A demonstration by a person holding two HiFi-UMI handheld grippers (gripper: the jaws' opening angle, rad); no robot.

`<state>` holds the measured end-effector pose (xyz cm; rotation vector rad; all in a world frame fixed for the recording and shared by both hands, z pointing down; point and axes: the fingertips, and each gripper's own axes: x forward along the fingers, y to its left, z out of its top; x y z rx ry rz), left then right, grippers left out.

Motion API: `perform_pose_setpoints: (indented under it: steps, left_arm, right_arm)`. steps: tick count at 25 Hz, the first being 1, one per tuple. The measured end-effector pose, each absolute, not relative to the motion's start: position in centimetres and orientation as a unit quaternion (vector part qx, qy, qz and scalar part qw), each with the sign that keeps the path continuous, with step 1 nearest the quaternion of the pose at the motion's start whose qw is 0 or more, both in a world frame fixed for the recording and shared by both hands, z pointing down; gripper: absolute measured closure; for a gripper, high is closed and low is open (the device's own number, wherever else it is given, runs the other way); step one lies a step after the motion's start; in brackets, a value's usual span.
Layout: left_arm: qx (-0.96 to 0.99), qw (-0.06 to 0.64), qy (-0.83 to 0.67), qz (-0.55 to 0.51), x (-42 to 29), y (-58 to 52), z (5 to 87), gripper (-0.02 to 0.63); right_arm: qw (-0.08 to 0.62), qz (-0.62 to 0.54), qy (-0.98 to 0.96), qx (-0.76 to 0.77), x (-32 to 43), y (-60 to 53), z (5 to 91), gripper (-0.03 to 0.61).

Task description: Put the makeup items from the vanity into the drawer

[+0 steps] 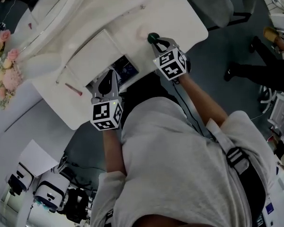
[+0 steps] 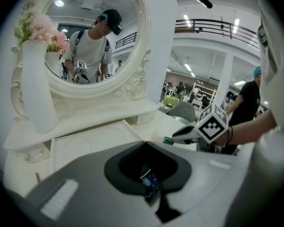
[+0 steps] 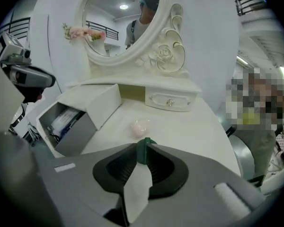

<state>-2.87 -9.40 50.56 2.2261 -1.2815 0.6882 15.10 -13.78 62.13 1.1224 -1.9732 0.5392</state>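
While our left gripper [image 1: 110, 77] hangs over the open drawer [image 1: 126, 70] with fingers pressed together, the pale pink makeup item [image 3: 140, 126] sits on the desk [image 3: 194, 126] just beyond our nearer right gripper [image 3: 143, 148], whose fingers stand slightly spread.

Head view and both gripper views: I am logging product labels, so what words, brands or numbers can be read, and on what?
No text reads legibly anywhere.
Packaging in the open drawer: print too small and blurred to read.
Marker cubes: black-and-white square patterns only, no words.
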Motion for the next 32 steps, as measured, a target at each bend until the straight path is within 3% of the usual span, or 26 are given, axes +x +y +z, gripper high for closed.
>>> perform_pose_setpoints:
  steps: [5, 10, 15, 16, 17, 32]
  left_arm:
    - [0.796, 0.246, -0.495, 0.246, -3.9, -9.2, 50.7, 0.611]
    - [0.787, 0.248, -0.510, 0.242, -4.5, -8.8, 50.8, 0.611]
    - [0.785, 0.250, -0.515, 0.238, -5.1, -8.4, 51.0, 0.611]
    - [0.785, 0.250, -0.515, 0.237, -5.2, -8.3, 51.0, 0.611]
    - [0.785, 0.249, -0.516, 0.236, -5.4, -8.1, 50.9, 0.611]
    - [0.788, 0.239, -0.527, 0.209, -8.2, -7.1, 49.2, 0.611]
  right_arm:
    - [0.435, 0.208, -0.766, 0.425, 15.5, -14.7, 64.8, 0.471]
    - [0.441, 0.215, -0.765, 0.417, 15.5, -14.9, 65.8, 0.477]
    - [0.439, 0.206, -0.770, 0.414, 15.3, -15.0, 65.7, 0.511]
    - [0.441, 0.199, -0.770, 0.415, 15.2, -14.9, 65.6, 0.573]
    - [0.444, 0.191, -0.770, 0.416, 15.1, -14.8, 65.4, 0.579]
    - [0.382, 0.156, -0.799, 0.437, 11.8, -13.2, 58.2, 0.578]
